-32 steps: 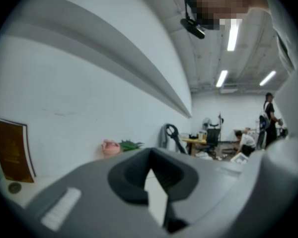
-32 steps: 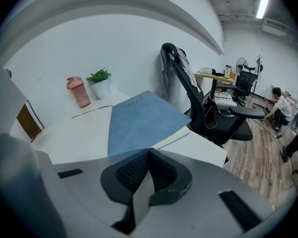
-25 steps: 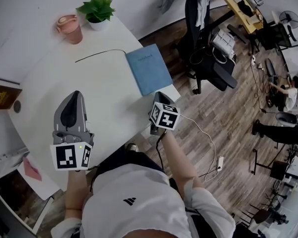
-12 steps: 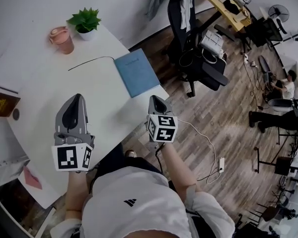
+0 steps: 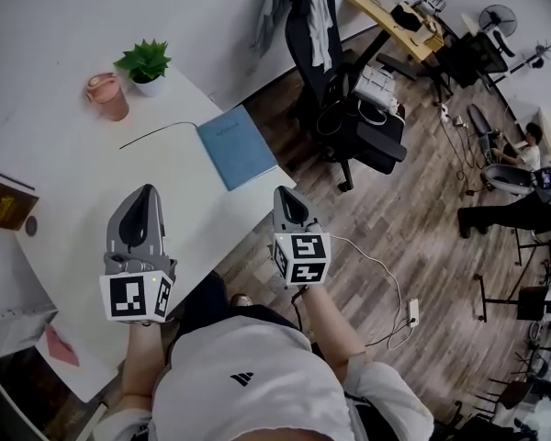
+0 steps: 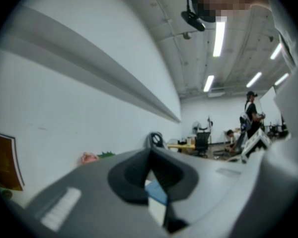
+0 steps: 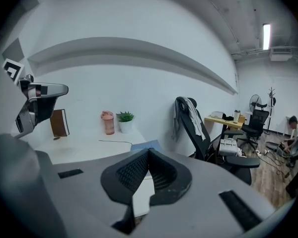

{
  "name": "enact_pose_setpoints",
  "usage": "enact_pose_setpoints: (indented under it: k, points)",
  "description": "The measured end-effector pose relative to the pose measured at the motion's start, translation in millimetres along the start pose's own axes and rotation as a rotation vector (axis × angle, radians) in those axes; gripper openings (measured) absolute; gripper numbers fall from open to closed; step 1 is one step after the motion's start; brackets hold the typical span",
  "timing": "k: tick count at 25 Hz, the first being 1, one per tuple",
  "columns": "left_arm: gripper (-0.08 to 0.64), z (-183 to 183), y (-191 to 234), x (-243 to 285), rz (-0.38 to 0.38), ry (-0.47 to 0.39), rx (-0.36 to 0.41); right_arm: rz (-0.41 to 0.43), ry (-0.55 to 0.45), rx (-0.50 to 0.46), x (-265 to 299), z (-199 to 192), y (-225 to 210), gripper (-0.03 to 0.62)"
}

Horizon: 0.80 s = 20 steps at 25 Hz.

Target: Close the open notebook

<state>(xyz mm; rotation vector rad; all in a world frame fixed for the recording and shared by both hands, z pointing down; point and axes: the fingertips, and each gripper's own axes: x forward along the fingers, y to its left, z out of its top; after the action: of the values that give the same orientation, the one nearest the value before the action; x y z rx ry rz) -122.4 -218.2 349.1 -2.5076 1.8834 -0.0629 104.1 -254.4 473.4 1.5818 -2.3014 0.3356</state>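
I read both as clenched and empty: left gripper (image 5: 145,194), right gripper (image 5: 286,194). Notebook (image 5: 237,147) lies closed, blue cover up, at the table's (image 5: 83,168) far right edge. White pot (image 5: 151,84) holds a green plant. I can't see into the pink cup (image 5: 107,96). Only the right gripper view shows the brown book (image 7: 58,123) standing upright.

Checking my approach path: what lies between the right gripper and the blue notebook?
Only bare white table, per the head view; the right gripper and the notebook stand apart.
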Motion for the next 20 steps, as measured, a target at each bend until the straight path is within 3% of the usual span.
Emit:
enact_pose_setpoints:
  k: [20]
  points:
    - [0.008,29,-35,-20,-0.022,-0.062,0.04,0.003,-0.303,-0.058,-89,94,-8,-0.006]
